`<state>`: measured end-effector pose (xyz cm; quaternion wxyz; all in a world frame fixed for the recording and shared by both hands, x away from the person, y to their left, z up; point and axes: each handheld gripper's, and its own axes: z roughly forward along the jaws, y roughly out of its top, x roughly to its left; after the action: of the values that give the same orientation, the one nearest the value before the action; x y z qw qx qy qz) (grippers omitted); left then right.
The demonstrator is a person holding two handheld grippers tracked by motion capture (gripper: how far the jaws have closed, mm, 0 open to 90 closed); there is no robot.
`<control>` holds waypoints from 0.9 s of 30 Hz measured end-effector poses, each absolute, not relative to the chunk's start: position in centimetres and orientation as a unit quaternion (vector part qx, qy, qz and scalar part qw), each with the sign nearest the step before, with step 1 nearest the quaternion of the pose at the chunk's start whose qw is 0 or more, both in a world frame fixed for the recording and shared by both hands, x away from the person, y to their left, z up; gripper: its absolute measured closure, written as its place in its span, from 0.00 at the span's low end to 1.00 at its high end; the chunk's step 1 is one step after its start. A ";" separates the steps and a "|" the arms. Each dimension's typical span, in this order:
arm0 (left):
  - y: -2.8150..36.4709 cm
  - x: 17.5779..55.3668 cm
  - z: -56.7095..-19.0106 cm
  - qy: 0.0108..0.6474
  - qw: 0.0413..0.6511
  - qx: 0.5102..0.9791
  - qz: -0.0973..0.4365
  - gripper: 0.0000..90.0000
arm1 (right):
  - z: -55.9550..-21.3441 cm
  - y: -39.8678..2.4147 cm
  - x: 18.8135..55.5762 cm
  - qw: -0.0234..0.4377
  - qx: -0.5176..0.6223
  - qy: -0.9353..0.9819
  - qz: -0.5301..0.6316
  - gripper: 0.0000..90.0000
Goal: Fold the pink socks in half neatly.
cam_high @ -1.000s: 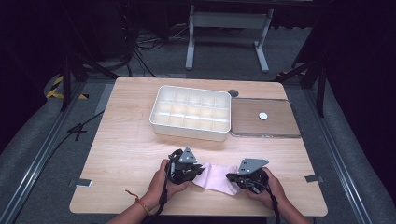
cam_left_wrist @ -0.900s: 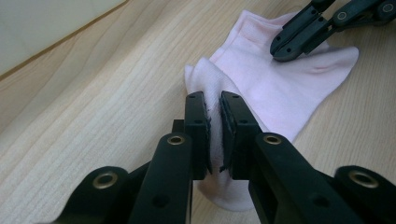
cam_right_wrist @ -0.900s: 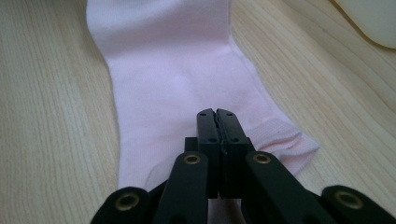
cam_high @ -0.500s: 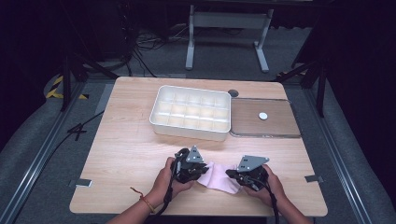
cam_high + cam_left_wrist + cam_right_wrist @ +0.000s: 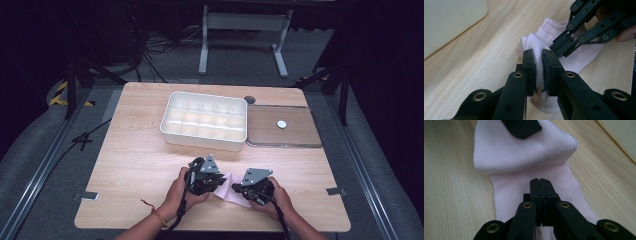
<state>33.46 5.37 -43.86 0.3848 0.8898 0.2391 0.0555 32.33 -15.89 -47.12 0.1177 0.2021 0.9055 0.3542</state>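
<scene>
A pale pink sock (image 5: pixel 231 190) lies on the wooden table near its front edge, between my two grippers. In the left gripper view my left gripper (image 5: pixel 538 53) is shut on a raised fold of the sock (image 5: pixel 534 42), with fabric bulging between the pads. The left gripper (image 5: pixel 217 181) sits at the sock's left end in the high view. My right gripper (image 5: pixel 540 181) has its jaws shut together, the tips resting on the flat part of the sock (image 5: pixel 524 155). Its tips (image 5: pixel 555 48) meet the sock right beside the left jaws.
A white compartment tray (image 5: pixel 205 142) stands mid-table behind the hands. To its right lies a brown board (image 5: pixel 295 135) with a small white disc (image 5: pixel 282 124). A dark round spot (image 5: pixel 250 100) marks the table behind the tray.
The left gripper has moved right with the sock's end, folding it over. The right gripper edged left, so less sock shows between them.
</scene>
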 end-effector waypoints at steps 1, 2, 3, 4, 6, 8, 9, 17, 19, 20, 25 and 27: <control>5.3 33.5 -44.0 0.241 0.381 0.891 0.053 0.90 | -47.1 -15.9 32.4 0.117 0.201 0.905 0.356 1.00; 5.3 33.5 -44.0 0.242 0.381 0.891 0.055 0.90 | -47.1 -15.9 32.4 0.117 0.202 0.904 0.357 1.00; 5.3 33.6 -44.1 0.245 0.380 0.891 0.054 0.90 | -47.0 -16.0 32.4 0.120 0.202 0.904 0.357 1.00; 5.3 33.6 -44.1 0.245 0.380 0.891 0.054 0.90 | -47.0 -16.0 32.4 0.120 0.202 0.904 0.357 1.00; 5.5 33.6 -44.1 0.248 0.378 0.891 0.055 0.90 | -46.5 -16.8 32.4 0.124 0.210 0.897 0.368 1.00; 5.6 33.7 -44.2 0.246 0.377 0.891 0.053 0.90 | -46.1 -17.6 32.5 0.123 0.215 0.892 0.378 1.00; 5.6 33.7 -44.2 0.247 0.377 0.891 0.053 0.90 | -46.1 -17.9 32.5 0.119 0.215 0.891 0.382 1.00; 4.9 33.4 -44.1 0.237 0.381 0.892 0.050 0.90 | -47.1 -16.8 32.7 0.118 0.210 0.902 0.357 1.00; 4.7 33.6 -44.2 0.241 0.381 0.891 0.048 0.90 | -47.2 -16.3 32.9 0.118 0.204 0.901 0.364 1.00; 4.7 33.6 -44.2 0.241 0.381 0.891 0.048 0.90 | -47.2 -16.3 32.9 0.118 0.204 0.901 0.364 1.00; 5.2 33.7 -44.1 0.245 0.379 0.891 0.053 0.90 | -45.9 -18.3 33.0 0.131 0.219 0.889 0.380 1.00; 5.3 33.7 -44.1 0.246 0.376 0.892 0.054 0.90 | -45.8 -18.9 33.1 0.133 0.225 0.888 0.378 1.00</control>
<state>33.69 5.27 -44.09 0.3762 0.8916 0.2462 0.0544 33.07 -18.89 -45.80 0.1330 0.2250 0.8881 0.3781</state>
